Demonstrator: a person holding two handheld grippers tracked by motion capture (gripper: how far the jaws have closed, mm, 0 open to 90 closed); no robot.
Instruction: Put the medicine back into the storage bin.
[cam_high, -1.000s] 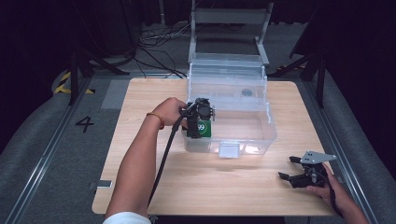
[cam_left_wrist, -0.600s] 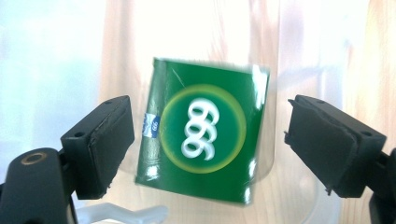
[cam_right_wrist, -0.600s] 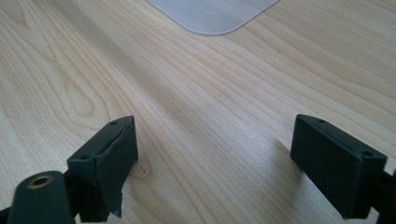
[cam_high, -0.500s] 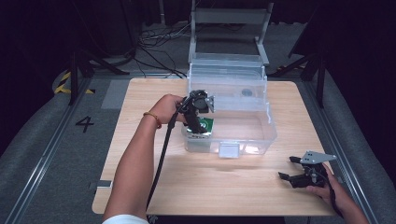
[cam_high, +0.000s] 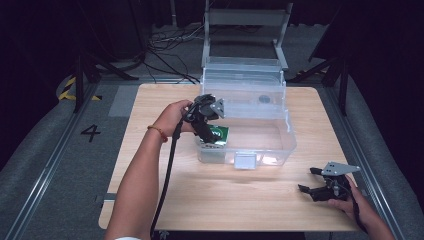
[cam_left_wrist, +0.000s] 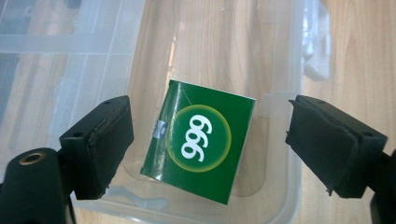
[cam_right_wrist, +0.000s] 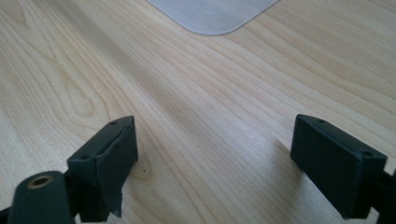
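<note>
- At the frame centre, the green box (cam_left_wrist: 201, 151) is seen lying in the clear bin (cam_high: 280, 150), untouched.
- Above it, the left tool (cam_high: 212, 131) is held apart.
- At lower right, the right tool (cam_high: 311, 181) is held apart over the bench (cam_high: 225, 200).

Open-topped clear bin (cam_high: 280, 145) with raised lid (cam_high: 245, 75) behind, green box (cam_left_wrist: 198, 140) inside; bare tabletop (cam_high: 225, 195) around.
</note>
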